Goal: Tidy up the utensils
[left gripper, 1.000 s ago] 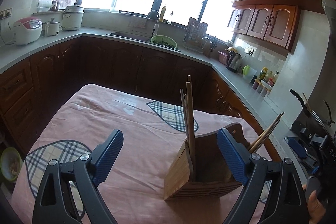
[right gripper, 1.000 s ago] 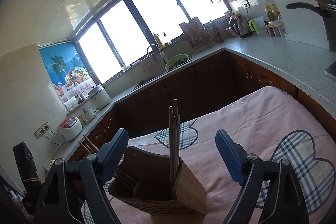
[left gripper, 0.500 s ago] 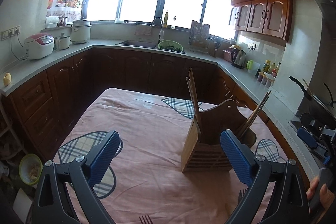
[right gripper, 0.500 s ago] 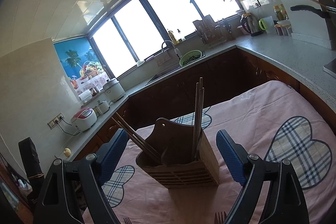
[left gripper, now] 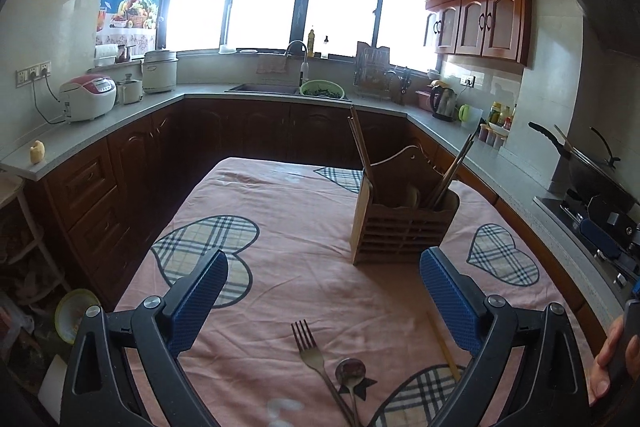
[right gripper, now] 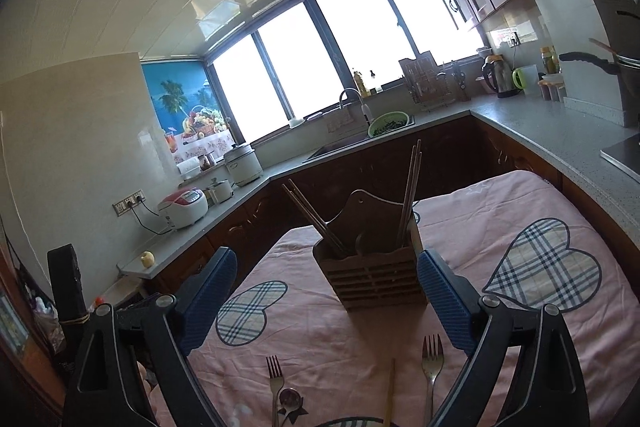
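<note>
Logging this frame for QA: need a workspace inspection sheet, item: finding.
Surface: table under pink cloth with plaid hearts, lightly wrinkled.
Job's things: wooden holder upright, chopsticks standing in it. Loose on the cloth near the camera: two forks, a spoon, one chopstick.
Clutter: nothing seen on the cloth.
Grippers: left gripper open, empty; right gripper open, empty. Both short of the holder.
Cables: rice cooker cord runs to a wall socket.
Surroundings: counters, sink, kettle, wok on stove, bright windows.
</note>
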The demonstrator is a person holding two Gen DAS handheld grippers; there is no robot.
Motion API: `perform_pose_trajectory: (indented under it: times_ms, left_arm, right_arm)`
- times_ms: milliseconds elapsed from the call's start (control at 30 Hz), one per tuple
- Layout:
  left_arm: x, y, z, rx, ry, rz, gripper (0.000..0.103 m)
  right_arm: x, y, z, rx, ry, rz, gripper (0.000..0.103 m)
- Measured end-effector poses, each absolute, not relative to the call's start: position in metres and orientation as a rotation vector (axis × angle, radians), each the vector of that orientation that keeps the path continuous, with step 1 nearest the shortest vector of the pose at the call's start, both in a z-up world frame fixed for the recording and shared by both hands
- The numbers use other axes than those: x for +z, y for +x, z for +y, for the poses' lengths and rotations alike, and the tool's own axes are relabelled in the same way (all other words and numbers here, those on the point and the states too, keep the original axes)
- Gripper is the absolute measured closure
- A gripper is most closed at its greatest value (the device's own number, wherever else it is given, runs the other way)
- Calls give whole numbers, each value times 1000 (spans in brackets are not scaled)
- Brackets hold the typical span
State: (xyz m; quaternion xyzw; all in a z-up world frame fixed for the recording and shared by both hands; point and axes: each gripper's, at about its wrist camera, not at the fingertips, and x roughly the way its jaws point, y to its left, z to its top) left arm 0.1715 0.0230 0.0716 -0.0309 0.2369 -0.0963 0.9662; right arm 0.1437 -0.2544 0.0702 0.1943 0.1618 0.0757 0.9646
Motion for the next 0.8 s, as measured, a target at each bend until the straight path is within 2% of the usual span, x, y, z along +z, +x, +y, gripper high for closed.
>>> perform_pose_trajectory:
  times_ms: [300, 400, 500, 667, 800]
  left_arm:
    - [61, 115, 34, -184, -44, 403, 5]
    - [58, 106, 32, -208, -17, 437, 5]
    - [68, 100, 32, -246, 0, 455, 1]
    - [97, 91, 33, -210, 48, 413, 1]
    - [99, 74, 36, -193, 22, 348, 1]
  right_arm:
    - [53, 95, -239, 93, 323, 383, 6]
    - [53, 78, -237, 66, 328, 363, 6]
    - [68, 68, -235, 68, 287, 349, 6]
    - [112, 59, -229, 74, 176, 330, 2]
    - [129, 45, -222, 45, 130, 278, 0]
